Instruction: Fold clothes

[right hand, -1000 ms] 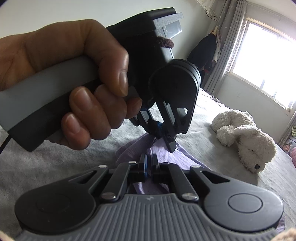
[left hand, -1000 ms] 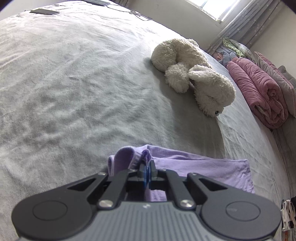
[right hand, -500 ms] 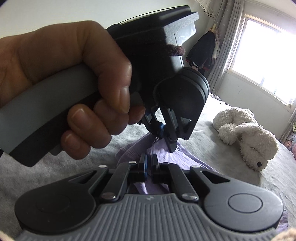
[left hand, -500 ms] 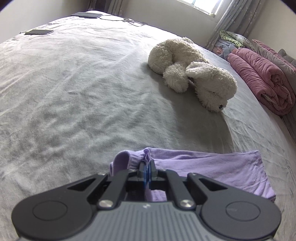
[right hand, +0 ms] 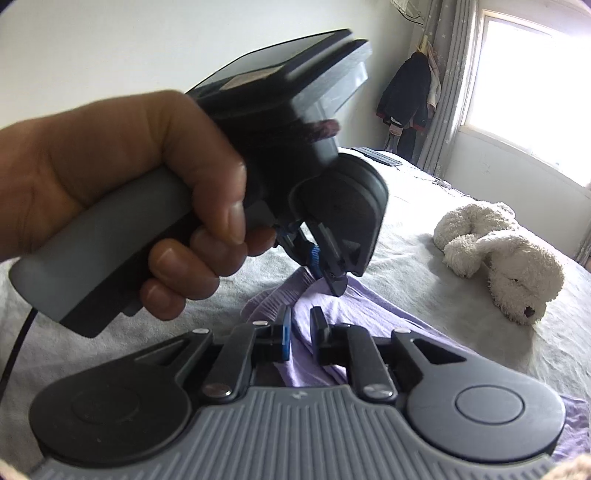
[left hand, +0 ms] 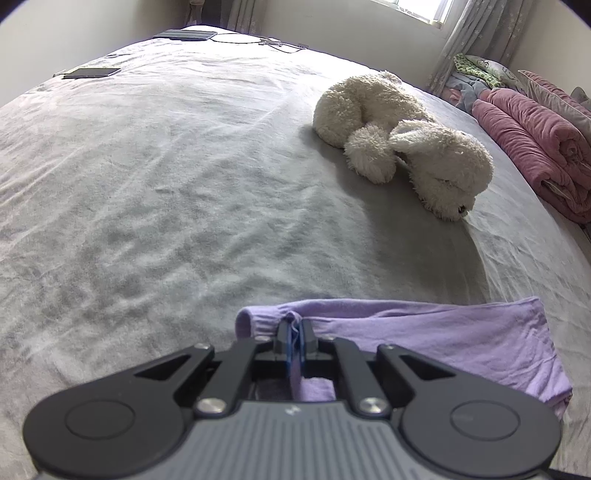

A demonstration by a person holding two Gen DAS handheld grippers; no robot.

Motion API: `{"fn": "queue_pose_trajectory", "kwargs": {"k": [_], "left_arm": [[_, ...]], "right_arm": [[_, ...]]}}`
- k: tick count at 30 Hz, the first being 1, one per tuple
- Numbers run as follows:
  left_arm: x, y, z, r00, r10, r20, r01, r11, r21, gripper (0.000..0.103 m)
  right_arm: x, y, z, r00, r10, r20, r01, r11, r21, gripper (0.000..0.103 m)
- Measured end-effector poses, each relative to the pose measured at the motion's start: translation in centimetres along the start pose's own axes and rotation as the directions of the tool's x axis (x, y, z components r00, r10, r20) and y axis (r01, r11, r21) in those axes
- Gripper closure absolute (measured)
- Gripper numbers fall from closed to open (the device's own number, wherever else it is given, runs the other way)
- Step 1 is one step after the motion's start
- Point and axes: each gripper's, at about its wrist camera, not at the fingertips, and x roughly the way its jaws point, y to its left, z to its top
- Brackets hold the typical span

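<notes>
A purple garment (left hand: pixel 443 339) lies partly folded on the grey bed sheet (left hand: pixel 166 184). My left gripper (left hand: pixel 294 330) pinches a raised fold at the garment's left end. Its jaws are only just starting to open, and the cloth is still pressed between the pads. In the right wrist view a hand (right hand: pixel 110 177) holds that left gripper (right hand: pixel 328 275) tilted down onto the garment (right hand: pixel 369 306). My right gripper (right hand: pixel 301 326) sits close in front of it with its jaws opening. The cloth lies in the gap beneath them, and the pads do not press on it.
A white plush dog (left hand: pixel 406 140) lies on the bed beyond the garment. Rolled pink blankets (left hand: pixel 535 140) line the right side. A dark phone (left hand: pixel 90 72) and a flat dark device (left hand: pixel 184 35) with cables rest at the far end. Clothes hang by the window curtain (right hand: pixel 406 96).
My right gripper's jaws have parted and let go of the purple cloth. The left gripper has tilted and rolled a little, keeping its pinch on the fold.
</notes>
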Motion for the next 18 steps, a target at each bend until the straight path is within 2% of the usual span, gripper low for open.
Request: {"fn": "queue_pose_trajectory", "kwargs": {"k": [1,3,6,9,11,12,15,17,18], "left_arm": [[-0.2,0.1,0.1,1.0,0.0,0.006,0.0,1.0,-0.008,0.098],[-0.7,0.0,0.2,1.0,0.007,0.026,-0.007,1.0,-0.003,0.098],[-1.5,-0.4,0.4,0.998,0.032,0.062,-0.033,0.999,0.013,0.098],[-2.1,-0.5,0.7,0.993,0.067,0.096,-0.068,0.998,0.007,0.096],[-2.3,-0.4,0.9,0.991,0.071,0.111,-0.07,0.997,-0.012,0.096],[-2.4,-0.6,0.9,0.992,0.051,0.114,-0.049,0.999,-0.016,0.096],[-2.5,-2.7,0.2,0.993,-0.032,0.113,0.03,0.999,0.018,0.095],[-2.1,-4.8,-0.8,0.991,-0.101,0.086,0.096,0.994,0.055,0.094],[-1.7,-5.8,-1.4,0.989,-0.133,0.062,0.129,0.99,0.065,0.093]], "right_arm": [[-0.8,-0.8,-0.1,1.0,-0.003,0.007,0.002,1.0,0.023,0.07],[-2.5,-2.0,-0.4,1.0,-0.025,0.012,0.025,0.999,0.047,0.07],[-5.3,-4.6,-1.5,0.993,-0.116,-0.014,0.116,0.99,0.077,0.07],[-7.9,-8.0,-2.9,0.976,-0.213,-0.056,0.217,0.973,0.082,0.07],[-9.3,-11.8,-4.9,0.953,-0.288,-0.096,0.295,0.953,0.074,0.069],[-10.0,-13.4,-5.5,0.939,-0.323,-0.12,0.334,0.939,0.082,0.069],[-9.9,-15.3,-8.1,0.891,-0.417,-0.18,0.443,0.886,0.138,0.068],[-10.3,-16.3,-9.6,0.857,-0.473,-0.205,0.506,0.846,0.166,0.068],[-10.5,-16.5,-10.2,0.849,-0.484,-0.213,0.521,0.834,0.18,0.068]]}}
